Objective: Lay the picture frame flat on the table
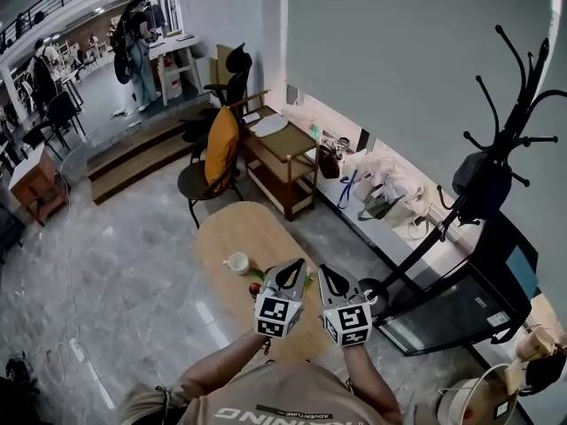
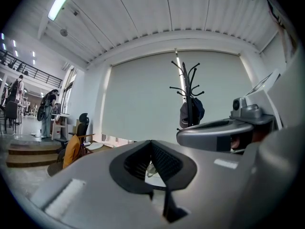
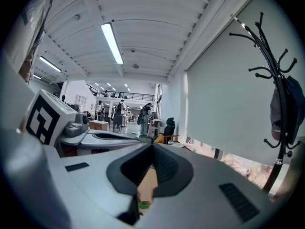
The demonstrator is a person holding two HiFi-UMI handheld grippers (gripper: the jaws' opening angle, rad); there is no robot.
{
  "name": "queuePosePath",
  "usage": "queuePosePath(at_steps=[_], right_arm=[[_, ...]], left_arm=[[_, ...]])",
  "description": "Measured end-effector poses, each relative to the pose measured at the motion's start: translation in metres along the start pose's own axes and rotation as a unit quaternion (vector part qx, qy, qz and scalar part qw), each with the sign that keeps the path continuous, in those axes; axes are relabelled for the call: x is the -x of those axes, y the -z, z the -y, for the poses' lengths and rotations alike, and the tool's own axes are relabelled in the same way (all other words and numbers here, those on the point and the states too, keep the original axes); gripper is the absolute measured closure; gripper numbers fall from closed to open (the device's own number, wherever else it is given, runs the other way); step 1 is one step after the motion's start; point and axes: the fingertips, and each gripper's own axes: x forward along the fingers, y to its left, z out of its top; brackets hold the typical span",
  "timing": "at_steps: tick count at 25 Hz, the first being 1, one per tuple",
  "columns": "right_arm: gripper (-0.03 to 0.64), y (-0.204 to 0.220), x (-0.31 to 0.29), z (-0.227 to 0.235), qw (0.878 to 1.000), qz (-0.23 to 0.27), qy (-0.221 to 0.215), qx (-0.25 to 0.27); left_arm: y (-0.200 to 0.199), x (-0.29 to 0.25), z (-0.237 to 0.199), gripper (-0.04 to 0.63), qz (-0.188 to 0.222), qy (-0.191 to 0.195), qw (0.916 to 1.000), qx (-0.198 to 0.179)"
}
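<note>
Our left gripper (image 1: 299,262) and right gripper (image 1: 322,269) are hovering side by side above the oval, pale wooden table (image 1: 232,228), ribbed black jaws pressed together, empty. We are seeing a round white cup (image 1: 236,263) nearby; the picture frame we cannot make out.

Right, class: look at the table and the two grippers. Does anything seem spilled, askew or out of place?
Nothing stands out. The cup stands upright on the table with no spill around it, and the left gripper and right gripper hang shut and empty over its near end.
</note>
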Motion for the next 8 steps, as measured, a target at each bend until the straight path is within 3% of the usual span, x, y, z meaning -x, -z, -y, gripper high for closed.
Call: queuePosePath(at_steps=[8], right_arm=[[0.612,0.0016,-0.0009,-0.0085,1.000,-0.016,-0.010,0.003]], left_arm=[[-0.0006,0.0069,-0.0099,0.588,0.002,-0.009,0.9997,0.021]])
